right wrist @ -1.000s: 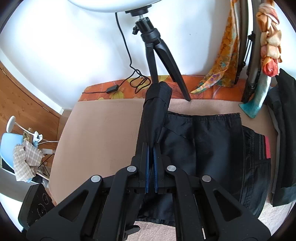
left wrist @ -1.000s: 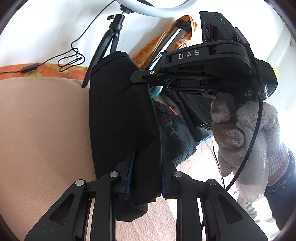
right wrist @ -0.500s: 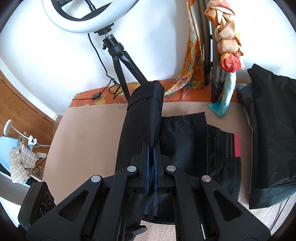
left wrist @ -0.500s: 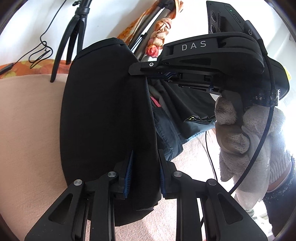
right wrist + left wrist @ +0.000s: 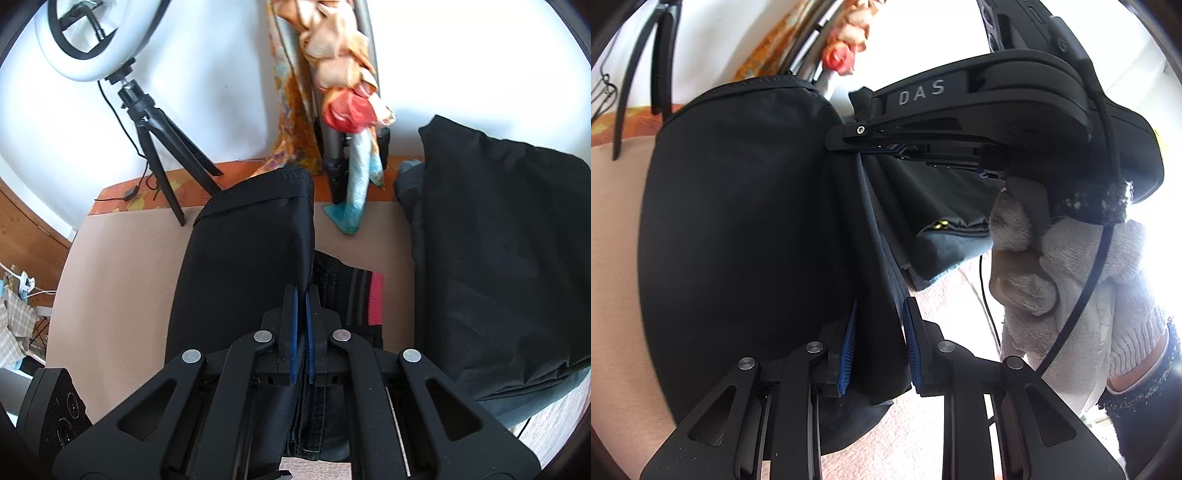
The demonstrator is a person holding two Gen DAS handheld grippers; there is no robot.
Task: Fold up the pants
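Note:
The black pants hang folded between my two grippers above the beige table. My left gripper is shut on one edge of the pants, with cloth bunched between its blue pads. My right gripper is shut on the other edge of the pants. In the left wrist view the right gripper is held by a gloved hand and pinches the upper right edge of the pants.
A stack of folded dark clothes lies at the right of the beige table. A dark garment with a red stripe lies under the pants. A ring light on a tripod and a colourful scarf stand at the back.
Both grippers have carried the pants to the right, and the pants now cover more of the dark garment below. The stack of folded clothes is nearer in the right wrist view.

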